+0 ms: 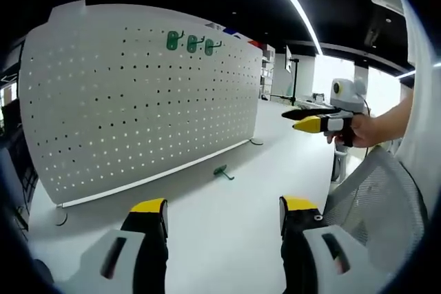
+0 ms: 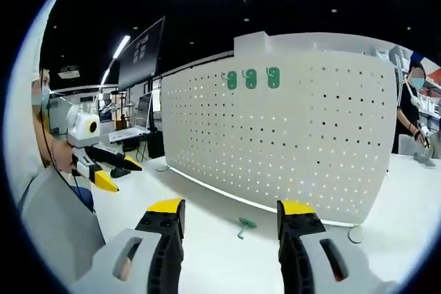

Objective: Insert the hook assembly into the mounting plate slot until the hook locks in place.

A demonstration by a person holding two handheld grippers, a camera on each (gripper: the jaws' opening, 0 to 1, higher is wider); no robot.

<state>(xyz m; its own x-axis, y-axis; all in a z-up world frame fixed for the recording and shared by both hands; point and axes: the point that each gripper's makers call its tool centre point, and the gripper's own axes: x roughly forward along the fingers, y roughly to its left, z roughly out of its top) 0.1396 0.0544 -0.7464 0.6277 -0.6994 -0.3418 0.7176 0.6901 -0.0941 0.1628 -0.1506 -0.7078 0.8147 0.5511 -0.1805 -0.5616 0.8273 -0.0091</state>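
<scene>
Left gripper view looks over a white table [image 1: 227,232] at a big white board full of little holes [image 1: 138,101]. The board stands upright on the table. Three green hooks [image 1: 191,43] hang side by side near the top of the board. One more green hook [image 1: 223,171] lies flat on the table, just in front of the bottom edge of the board. The left tongs [image 1: 224,215] are wide open with nothing between them, and they are held back from the hook on the table. Off past the far end of the board, a hand holds the right tongs [image 1: 303,118] up in the air.

In the right gripper view, the loose hook [image 2: 244,225] lies near the foot of the board [image 2: 289,142], and the right tongs [image 2: 231,217] are open and hold nothing. The left tongs [image 2: 117,172] are up in the air, away from the board. A person [image 2: 412,111] stands behind the far end of the board.
</scene>
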